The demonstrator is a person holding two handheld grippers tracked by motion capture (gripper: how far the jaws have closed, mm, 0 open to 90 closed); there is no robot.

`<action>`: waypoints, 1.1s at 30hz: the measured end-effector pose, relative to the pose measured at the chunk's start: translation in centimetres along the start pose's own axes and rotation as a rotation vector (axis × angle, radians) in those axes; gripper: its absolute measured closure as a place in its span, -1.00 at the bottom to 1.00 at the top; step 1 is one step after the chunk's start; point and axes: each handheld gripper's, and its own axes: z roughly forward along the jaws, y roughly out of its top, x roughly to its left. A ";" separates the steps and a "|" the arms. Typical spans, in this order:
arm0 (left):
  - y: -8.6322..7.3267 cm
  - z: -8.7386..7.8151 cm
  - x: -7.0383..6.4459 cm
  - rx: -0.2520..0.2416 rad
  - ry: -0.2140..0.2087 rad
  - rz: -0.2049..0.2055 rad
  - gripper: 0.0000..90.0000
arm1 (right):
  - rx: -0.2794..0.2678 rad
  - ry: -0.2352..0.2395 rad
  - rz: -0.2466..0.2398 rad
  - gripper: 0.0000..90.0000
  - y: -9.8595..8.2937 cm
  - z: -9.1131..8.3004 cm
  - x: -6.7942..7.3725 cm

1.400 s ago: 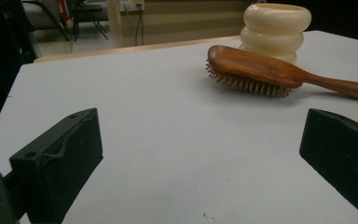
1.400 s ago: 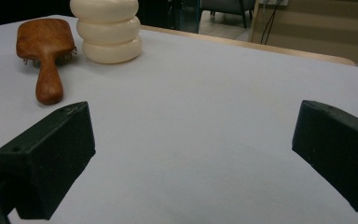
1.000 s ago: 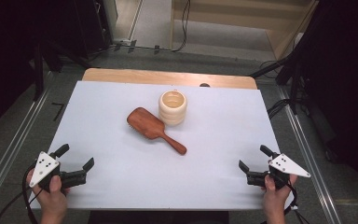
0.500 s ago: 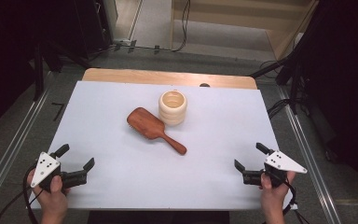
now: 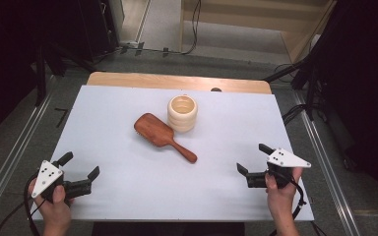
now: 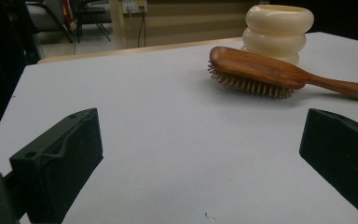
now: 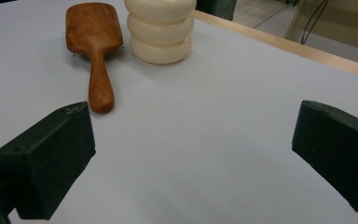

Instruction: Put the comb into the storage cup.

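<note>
Wooden hairbrush [image 5: 163,136] laid bristles-down mid-surface [image 5: 128,196], head touching cream ribbed cup [image 5: 182,112]. Left gripper [image 5: 81,173] held spread, empty, at near-left corner. Right gripper [image 5: 252,159] held spread, empty, near right edge.

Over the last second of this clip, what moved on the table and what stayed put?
The right gripper slid inward along the near edge, toward the middle of the table and slightly forward, jaws open, holding nothing. The left gripper stayed at the near left corner, also open. The wooden hairbrush and the cream ribbed cup behind it did not shift. Nothing was picked up or released.
</note>
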 end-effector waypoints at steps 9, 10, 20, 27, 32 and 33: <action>0.0 0.0 0.0 -0.001 0.000 0.001 -1.00 | 0.006 0.019 -0.020 -1.00 2.3 0.8 0.2; 0.0 0.0 0.0 -0.001 0.000 0.000 -1.00 | 0.009 0.019 -0.020 -1.00 2.5 0.9 0.2; 0.0 0.0 0.0 -0.003 0.000 0.000 -1.00 | 0.025 0.036 -0.041 -1.00 3.9 2.1 0.5; 0.0 -0.1 0.0 -0.003 -0.001 -0.002 -1.00 | 0.043 0.046 -0.054 -1.00 4.9 2.9 0.7; 0.0 0.0 0.0 -0.003 0.000 -0.002 -1.00 | 0.056 0.055 -0.072 -1.00 5.7 3.6 1.0; 0.0 0.0 0.0 -0.004 0.000 -0.002 -1.00 | 0.056 0.055 -0.072 -1.00 5.7 3.6 1.0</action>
